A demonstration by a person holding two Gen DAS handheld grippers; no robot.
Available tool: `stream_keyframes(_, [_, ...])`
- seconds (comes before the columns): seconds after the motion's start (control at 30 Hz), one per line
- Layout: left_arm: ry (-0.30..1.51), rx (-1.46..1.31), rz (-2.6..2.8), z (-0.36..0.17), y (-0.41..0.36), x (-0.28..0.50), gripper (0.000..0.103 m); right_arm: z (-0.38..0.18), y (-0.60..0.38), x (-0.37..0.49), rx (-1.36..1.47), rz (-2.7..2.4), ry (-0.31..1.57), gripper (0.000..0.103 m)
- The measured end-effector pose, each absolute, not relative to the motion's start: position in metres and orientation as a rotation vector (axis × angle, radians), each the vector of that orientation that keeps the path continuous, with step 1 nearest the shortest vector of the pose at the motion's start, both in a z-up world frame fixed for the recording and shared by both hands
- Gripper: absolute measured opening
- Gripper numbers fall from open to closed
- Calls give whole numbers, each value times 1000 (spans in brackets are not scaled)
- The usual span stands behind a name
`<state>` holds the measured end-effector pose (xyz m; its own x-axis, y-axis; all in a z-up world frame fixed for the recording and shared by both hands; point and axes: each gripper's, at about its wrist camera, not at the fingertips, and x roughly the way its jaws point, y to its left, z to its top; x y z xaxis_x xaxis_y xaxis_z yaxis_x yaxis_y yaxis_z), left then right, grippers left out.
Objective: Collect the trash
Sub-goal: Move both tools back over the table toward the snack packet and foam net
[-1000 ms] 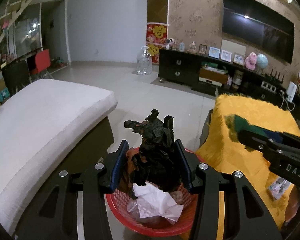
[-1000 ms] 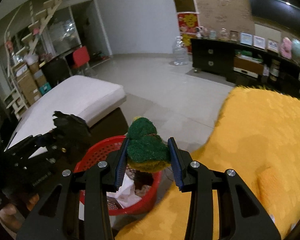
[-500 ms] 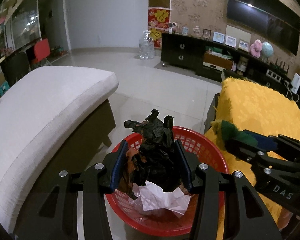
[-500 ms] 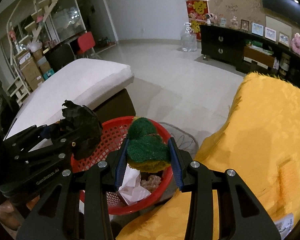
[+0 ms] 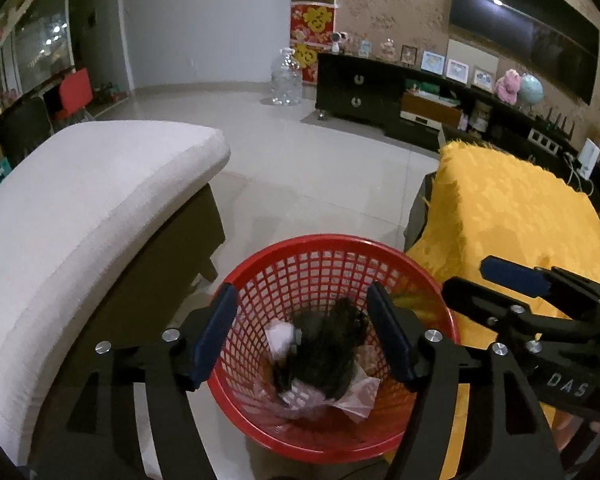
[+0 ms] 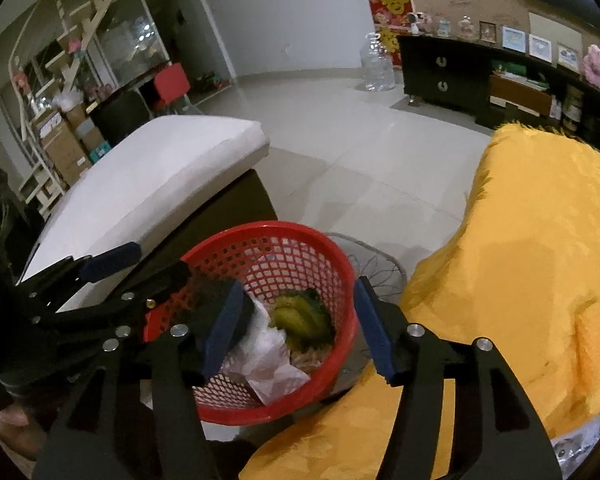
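Okay, both drops done: half a second back the left gripper (image 5: 302, 334) was clamped on the crumpled black plastic wad (image 5: 324, 350) and the right gripper (image 6: 298, 322) on the green-and-yellow scrubbing sponge (image 6: 300, 318); now both have their jaws spread wide and nothing between them. Wad sits in the middle of the round red plastic mesh basket (image 5: 340, 246), on top of white crumpled tissue (image 5: 280, 334) and clear plastic wrap. Sponge lies against the basket's inner wall on the side nearest the yellow fuzzy-covered table (image 6: 520, 240), beside the white tissue. Basket stands on the tiled floor (image 5: 320, 176) between the table's edge and the white cushioned bench (image 5: 80, 208), and both grippers hover over its rim. Reads as this pair of items collected; the grippers are free for the next pickup. Possibly a small printed wrapper (image 6: 580, 446) at the table's near right edge in the right wrist view, too blurred to confirm.
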<state>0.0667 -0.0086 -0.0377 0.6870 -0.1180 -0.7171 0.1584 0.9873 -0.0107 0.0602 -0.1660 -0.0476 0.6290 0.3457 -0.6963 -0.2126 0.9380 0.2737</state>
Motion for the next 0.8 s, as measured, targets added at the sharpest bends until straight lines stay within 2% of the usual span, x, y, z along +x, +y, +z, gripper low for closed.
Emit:
stream_keyframes(0.33, [769, 17, -139, -29, -2, 64, 72, -29, -190, 50, 188, 246, 776, 58])
stream_keyframes(0.53, [752, 3, -162, -22, -6, 62, 75, -11, -216, 35, 169, 156, 726, 71])
stream_keyframes(0.8, [708, 59, -263, -13, -44, 46, 78, 11, -271, -4, 166, 9, 676, 76])
